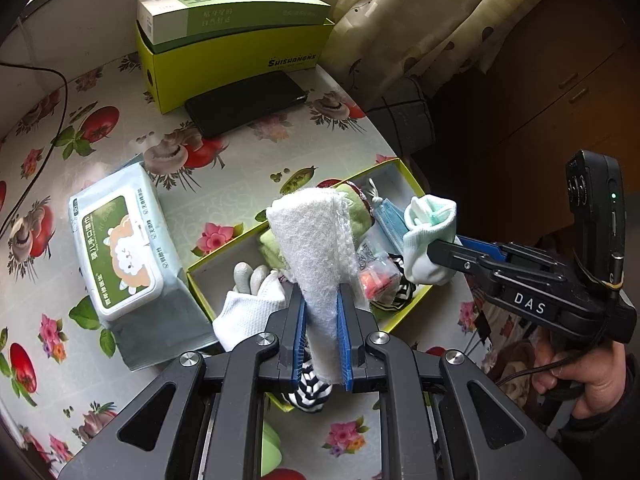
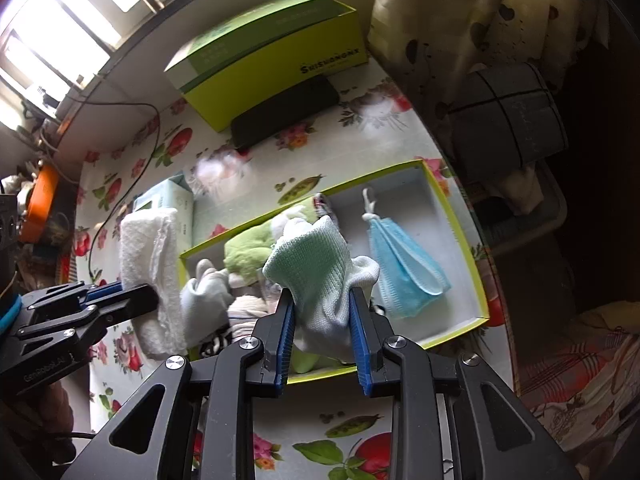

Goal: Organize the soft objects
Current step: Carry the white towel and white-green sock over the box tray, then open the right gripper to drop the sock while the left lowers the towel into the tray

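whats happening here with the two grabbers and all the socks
A person is sorting soft things into a shallow green box on a flowered table. The left tool grips a white fluffy cloth; the right tool grips a white and mint sock. Both hang over the box, which holds a blue face mask.

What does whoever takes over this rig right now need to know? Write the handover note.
Left gripper: jaws shut on a white fluffy cloth, over the tray.
Right gripper: jaws shut on a white-and-mint sock, over the tray.
Yellow-rimmed tray: holds a blue face mask, green plush, gloves and striped fabric.
Done: several soft items in the tray.
Left: place the cloth and sock. Wipes pack sits beside the tray.
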Demonstrator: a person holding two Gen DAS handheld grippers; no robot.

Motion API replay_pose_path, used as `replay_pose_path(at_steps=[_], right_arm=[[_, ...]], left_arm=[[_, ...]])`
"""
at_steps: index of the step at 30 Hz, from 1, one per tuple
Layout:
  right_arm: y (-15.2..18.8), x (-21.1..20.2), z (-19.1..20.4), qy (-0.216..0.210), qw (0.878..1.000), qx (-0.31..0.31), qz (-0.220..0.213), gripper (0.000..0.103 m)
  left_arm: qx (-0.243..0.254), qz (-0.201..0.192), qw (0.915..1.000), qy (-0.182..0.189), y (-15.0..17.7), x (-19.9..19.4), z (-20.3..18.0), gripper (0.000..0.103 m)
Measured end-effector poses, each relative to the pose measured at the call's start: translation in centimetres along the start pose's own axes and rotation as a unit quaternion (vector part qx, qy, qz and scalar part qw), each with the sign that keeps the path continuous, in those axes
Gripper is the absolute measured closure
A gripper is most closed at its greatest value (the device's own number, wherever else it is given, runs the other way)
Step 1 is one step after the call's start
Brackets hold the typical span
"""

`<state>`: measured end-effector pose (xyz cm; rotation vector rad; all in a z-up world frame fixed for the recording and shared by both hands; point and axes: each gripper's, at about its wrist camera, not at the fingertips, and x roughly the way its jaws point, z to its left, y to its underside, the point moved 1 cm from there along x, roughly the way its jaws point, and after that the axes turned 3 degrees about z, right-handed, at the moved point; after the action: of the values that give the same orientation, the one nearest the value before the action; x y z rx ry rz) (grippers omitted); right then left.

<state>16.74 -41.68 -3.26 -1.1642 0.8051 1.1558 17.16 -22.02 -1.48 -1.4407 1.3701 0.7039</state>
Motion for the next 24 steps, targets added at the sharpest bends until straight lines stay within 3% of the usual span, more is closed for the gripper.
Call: replay_pose_path(at_steps=[7, 14, 20, 24], right_arm=[[-0.7, 0.1, -3.3, 0.025, 0.999, 0.021, -0.005, 0.078], [-3.4, 1.3, -3.4, 0.043, 0.999, -0.006, -0.008, 0.078], [-5.3, 4.3, -3.0, 0.049, 0.998, -0.044, 0.021, 0.077], [-5.5, 5.8, -2.7, 0.036, 0.997, -0.052, 0.043, 0.068]], left_arm=[[0.006, 0.009, 0.9999, 0.006, -0.5, 1.1, -0.9, 0.088], [0.006, 0.016, 0.9998, 0.009, -0.7, 1.9, -1.2, 0.088], [0.002, 0.02, 0.9998, 0.008, -0.9, 2.3, -1.0, 0.088], [0.0, 0.022, 0.9997, 0.007, -1.1, 2.5, -0.8, 0.088]])
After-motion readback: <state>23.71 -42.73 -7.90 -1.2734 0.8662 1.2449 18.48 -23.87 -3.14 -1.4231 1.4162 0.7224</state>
